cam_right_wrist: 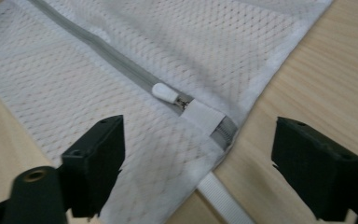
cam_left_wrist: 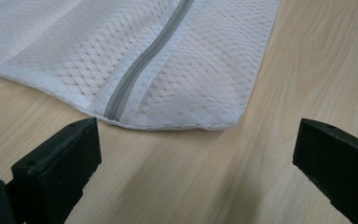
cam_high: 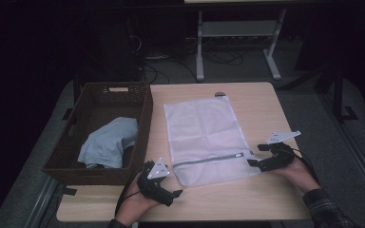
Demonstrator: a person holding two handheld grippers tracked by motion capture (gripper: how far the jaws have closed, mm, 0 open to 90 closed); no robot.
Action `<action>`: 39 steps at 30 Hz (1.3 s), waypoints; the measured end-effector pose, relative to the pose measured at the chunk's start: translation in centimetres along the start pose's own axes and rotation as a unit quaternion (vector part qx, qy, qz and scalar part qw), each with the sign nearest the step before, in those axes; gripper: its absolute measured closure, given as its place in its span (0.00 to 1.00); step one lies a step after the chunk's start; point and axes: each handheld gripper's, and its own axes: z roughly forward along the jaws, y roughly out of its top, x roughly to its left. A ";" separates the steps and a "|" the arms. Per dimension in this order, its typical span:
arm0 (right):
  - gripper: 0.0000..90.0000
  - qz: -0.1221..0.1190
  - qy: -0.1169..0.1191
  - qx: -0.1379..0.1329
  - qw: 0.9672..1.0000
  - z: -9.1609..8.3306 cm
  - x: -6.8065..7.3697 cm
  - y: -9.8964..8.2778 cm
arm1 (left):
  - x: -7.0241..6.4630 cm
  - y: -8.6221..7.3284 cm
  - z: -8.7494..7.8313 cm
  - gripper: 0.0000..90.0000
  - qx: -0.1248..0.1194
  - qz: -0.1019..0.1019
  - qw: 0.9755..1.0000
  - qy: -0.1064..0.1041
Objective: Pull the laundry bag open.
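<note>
A white mesh laundry bag point(cam_high: 204, 137) lies flat on the wooden table point(cam_high: 247, 199), its grey zipper point(cam_high: 211, 160) running across the near end. My left gripper point(cam_high: 168, 180) rests by the bag's near left corner point(cam_left_wrist: 177, 112), jaws open and apart from the cloth point(cam_left_wrist: 198, 135). At the bag's right edge is my right gripper point(cam_high: 256, 155), open point(cam_right_wrist: 199, 130), its jaws standing either side of the zipper's end. The white zipper pull point(cam_right_wrist: 165, 93) lies just ahead of them, untouched. A white strap point(cam_right_wrist: 221, 196) pokes out under that corner.
A brown wicker basket point(cam_high: 145, 123) stands on the table's left side, holding a light blue garment point(cam_high: 109, 142). Bare tabletop lies in front of the bag and to its right. Beyond the far edge are a dark floor, cables and a white table frame point(cam_high: 199, 47).
</note>
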 end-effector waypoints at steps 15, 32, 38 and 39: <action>0.45 -0.027 0.015 -0.011 0.999 2.1 -1.1 0.3 | 0.1 0.0 0.1 0.01 0.002 0.003 1.000 0.000; 0.80 -0.044 0.003 -0.010 0.999 2.3 -0.6 0.1 | 0.1 0.0 0.0 0.01 0.001 0.003 1.000 -0.001; 0.93 -0.032 0.015 -0.013 0.999 2.3 -0.8 0.0 | 0.1 0.1 0.0 0.01 0.000 0.003 1.000 -0.002; 0.93 -0.026 0.018 -0.012 0.999 2.3 -0.9 0.0 | 0.1 0.1 0.0 0.01 0.000 0.003 1.000 -0.001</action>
